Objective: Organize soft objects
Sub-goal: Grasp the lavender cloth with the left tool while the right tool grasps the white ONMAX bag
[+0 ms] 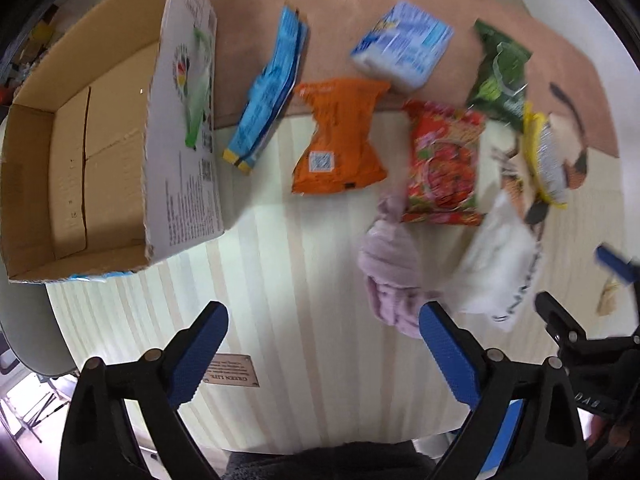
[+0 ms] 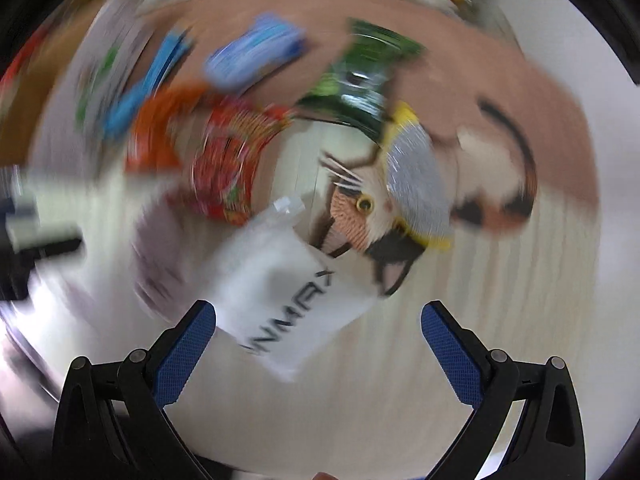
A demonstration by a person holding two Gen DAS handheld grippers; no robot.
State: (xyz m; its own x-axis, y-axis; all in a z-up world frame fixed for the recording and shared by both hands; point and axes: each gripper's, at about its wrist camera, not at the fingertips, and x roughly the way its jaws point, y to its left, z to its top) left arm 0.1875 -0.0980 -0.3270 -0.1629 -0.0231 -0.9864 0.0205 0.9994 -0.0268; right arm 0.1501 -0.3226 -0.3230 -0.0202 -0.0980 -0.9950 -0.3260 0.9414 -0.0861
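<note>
- Soft packets lie in a loose row on the tabletop (image 1: 304,280): a long blue packet (image 1: 268,92), an orange bag (image 1: 340,140), a pale blue pack (image 1: 404,46), a red noodle packet (image 1: 444,164), a green bag (image 1: 502,76), a white pouch (image 2: 280,280) and a pale pink cloth bundle (image 1: 392,264).
- The cardboard box (image 1: 72,152) stands open at the left, just beside the blue packet; I see nothing inside it, so I judge the sorting is not yet begun.
- The white pouch looks flat and limp, with dark letters and a small cap at one end. It lies just beside the red noodle packet.
- The right gripper (image 2: 318,320) is spread wide, holds nothing, and hovers near the pouch, one finger over its corner.
- The left gripper (image 1: 324,320) is also wide and empty, close to the pink bundle.
- Risk: the right view is strongly blurred, which suggests quick turning; a hasty closing could pinch only a corner, and the smooth pouch may slip or sag out.
- Risk: packets lie close together, so the fingers could catch a neighbour too.
</note>
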